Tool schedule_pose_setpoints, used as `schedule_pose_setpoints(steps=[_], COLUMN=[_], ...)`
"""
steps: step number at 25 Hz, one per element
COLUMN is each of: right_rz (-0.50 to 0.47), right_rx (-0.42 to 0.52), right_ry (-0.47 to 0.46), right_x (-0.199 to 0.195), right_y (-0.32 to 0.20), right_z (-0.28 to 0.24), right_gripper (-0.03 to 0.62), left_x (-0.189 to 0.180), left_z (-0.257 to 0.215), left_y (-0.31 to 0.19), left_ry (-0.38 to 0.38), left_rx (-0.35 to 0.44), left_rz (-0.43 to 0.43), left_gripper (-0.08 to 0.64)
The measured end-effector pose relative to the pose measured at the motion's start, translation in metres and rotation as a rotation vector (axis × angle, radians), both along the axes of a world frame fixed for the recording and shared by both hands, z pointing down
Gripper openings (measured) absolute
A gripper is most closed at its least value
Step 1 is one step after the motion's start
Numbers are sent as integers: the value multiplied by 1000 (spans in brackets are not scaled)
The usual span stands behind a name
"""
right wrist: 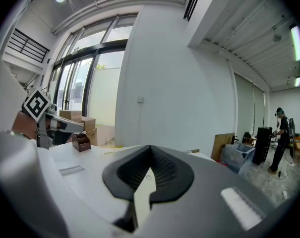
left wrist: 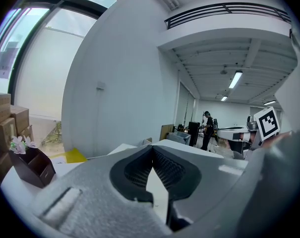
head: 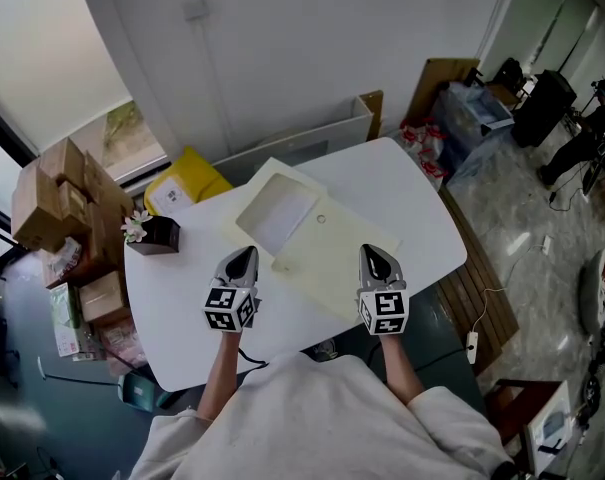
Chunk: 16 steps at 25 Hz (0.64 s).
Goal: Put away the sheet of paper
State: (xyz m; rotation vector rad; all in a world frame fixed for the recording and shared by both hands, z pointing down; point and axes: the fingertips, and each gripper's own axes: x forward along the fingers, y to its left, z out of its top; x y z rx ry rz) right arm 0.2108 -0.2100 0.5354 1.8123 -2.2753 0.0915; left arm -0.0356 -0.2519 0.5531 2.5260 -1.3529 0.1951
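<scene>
A cream folder (head: 327,258) lies flat in the middle of the white table (head: 412,203), with a white sheet of paper (head: 280,218) resting on its far left half. My left gripper (head: 244,255) hovers at the folder's near left corner, and its jaws meet at the tips with nothing between them. My right gripper (head: 374,253) hovers over the folder's near right part, also shut and empty. In the right gripper view the cream folder (right wrist: 142,195) shows through the gap behind the closed tips (right wrist: 150,148). In the left gripper view the tips (left wrist: 152,148) also touch.
A dark brown box with white flowers (head: 154,234) stands at the table's left edge. Beyond the table lie a yellow bag (head: 187,180), stacked cardboard boxes (head: 62,203) and a white panel (head: 302,146) against the wall. People stand far off at the right.
</scene>
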Motion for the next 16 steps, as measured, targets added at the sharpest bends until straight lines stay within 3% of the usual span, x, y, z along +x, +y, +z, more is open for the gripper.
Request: schedule_pose_setpoints(steps=[16], right_rz=[-9], right_rx=[-14], right_ry=[-8], right_x=[-6], right_y=[-11], right_z=[6], right_gripper=[0], left_x=[1], left_z=[5], left_y=[-6], left_ry=[4], left_rx=[-7], left_rz=[3], left_gripper=[3])
